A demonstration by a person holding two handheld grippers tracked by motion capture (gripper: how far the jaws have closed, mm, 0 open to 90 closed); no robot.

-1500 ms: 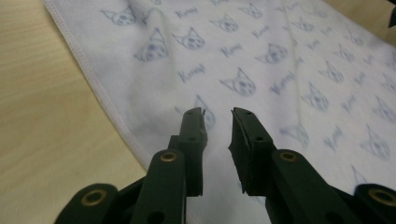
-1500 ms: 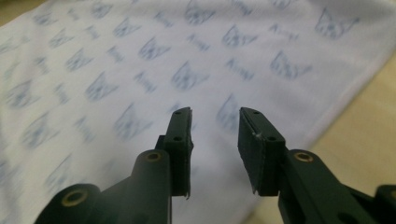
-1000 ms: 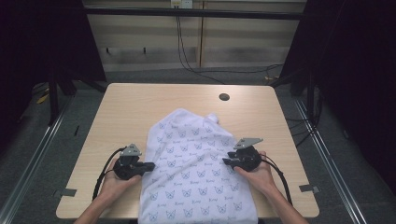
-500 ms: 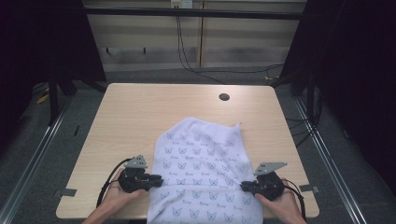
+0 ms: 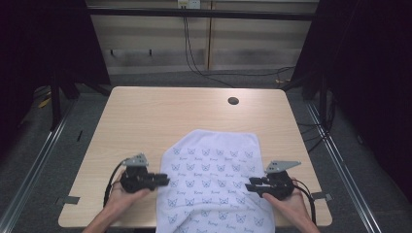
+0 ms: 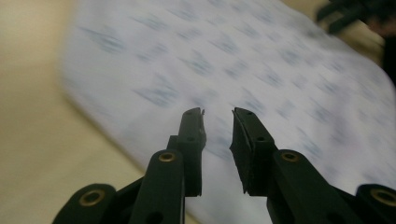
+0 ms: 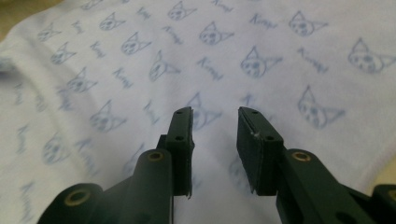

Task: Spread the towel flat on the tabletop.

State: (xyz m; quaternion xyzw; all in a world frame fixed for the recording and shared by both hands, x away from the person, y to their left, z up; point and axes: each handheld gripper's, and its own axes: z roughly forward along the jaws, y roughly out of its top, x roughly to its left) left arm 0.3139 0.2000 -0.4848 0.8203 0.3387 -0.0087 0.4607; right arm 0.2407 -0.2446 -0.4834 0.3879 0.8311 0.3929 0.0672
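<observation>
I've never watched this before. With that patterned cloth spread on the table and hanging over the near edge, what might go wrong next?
The cloth hangs over the table's near edge, and both the left gripper and the right gripper have just opened with nothing between their jaws, so it could slide off towards the person. Its far edge looks uneven, so a fold started now might come out crooked. Either gripper closing on the flat cloth could bunch it or pinch too little.

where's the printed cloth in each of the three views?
High view: the printed cloth lies at bottom centre on the table, between the two grippers, running off the near edge.
Left gripper view: it spans the middle and right, blurred, beyond the fingers.
Right gripper view: it covers nearly the whole picture, under the fingers.
Shared landmark: the repeating cat-face print.
</observation>
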